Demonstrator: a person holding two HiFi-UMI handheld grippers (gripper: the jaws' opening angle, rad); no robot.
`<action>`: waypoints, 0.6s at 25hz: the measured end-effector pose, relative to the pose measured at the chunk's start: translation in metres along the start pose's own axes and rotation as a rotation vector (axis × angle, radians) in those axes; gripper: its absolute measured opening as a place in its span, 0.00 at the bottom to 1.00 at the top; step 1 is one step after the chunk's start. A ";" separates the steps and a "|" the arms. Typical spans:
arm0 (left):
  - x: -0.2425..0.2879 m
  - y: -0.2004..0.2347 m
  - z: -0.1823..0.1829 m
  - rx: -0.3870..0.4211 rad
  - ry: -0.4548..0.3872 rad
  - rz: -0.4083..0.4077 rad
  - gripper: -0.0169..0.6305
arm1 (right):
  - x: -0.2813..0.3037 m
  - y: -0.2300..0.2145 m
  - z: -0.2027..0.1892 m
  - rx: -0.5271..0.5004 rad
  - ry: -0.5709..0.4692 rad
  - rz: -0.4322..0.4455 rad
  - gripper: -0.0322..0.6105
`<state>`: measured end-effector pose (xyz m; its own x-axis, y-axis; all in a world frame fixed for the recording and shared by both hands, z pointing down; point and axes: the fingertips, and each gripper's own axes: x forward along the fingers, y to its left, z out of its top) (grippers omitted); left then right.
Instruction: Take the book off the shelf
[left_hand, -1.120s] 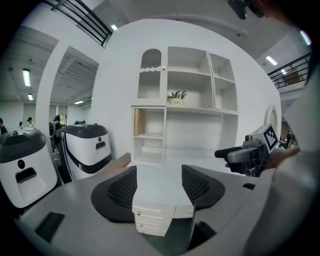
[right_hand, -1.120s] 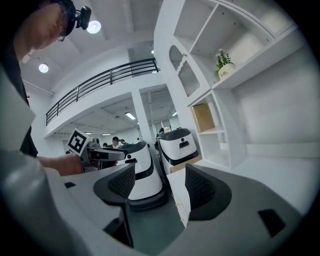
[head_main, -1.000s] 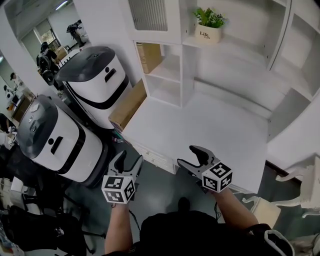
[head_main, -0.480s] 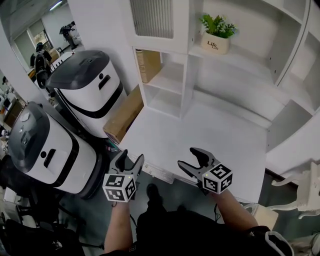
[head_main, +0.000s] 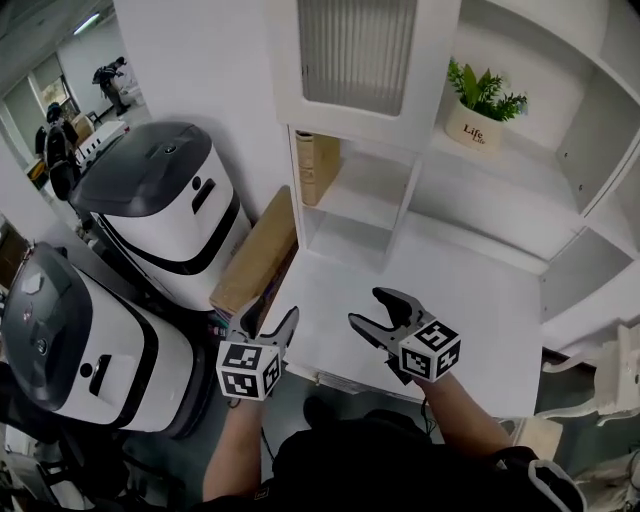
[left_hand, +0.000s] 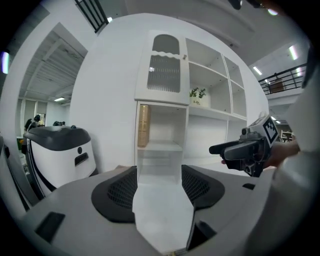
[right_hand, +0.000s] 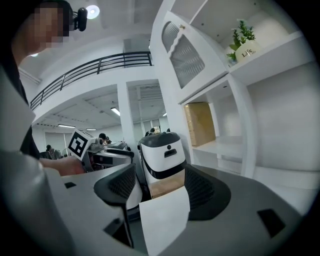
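The left tongs (head_main: 268, 320) and right tongs (head_main: 370, 310) are hovering spread and empty; the book (head_main: 318, 165) is standing ahead on the shelf (head_main: 362, 205).

A white desk top (head_main: 480, 300) spreads just beyond the open jaws of the left gripper (head_main: 270, 312) and the right gripper (head_main: 368, 308). At its back rises a white shelf unit (head_main: 405, 190). Straight ahead of the left jaws, a tan book (left_hand: 144, 125) stands upright on the small middle shelf, against that compartment's left wall. Farther off, beyond and to the right of the right jaws, a potted plant (head_main: 480, 108) sits on the long upper shelf.
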<state>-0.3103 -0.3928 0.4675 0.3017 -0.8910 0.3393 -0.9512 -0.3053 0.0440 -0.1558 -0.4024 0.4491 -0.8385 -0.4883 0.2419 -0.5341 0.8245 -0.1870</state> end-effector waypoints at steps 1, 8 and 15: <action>0.006 0.006 0.002 0.004 0.005 -0.010 0.47 | 0.008 0.000 0.001 -0.001 0.006 -0.006 0.55; 0.047 0.030 0.026 0.017 -0.005 -0.033 0.47 | 0.028 -0.034 0.002 0.016 0.039 -0.046 0.55; 0.093 0.031 0.078 0.051 -0.054 -0.019 0.46 | 0.018 -0.082 0.017 0.021 0.015 -0.079 0.54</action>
<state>-0.3064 -0.5114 0.4273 0.3240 -0.9012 0.2878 -0.9412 -0.3378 0.0017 -0.1290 -0.4837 0.4526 -0.7919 -0.5475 0.2706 -0.6010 0.7772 -0.1864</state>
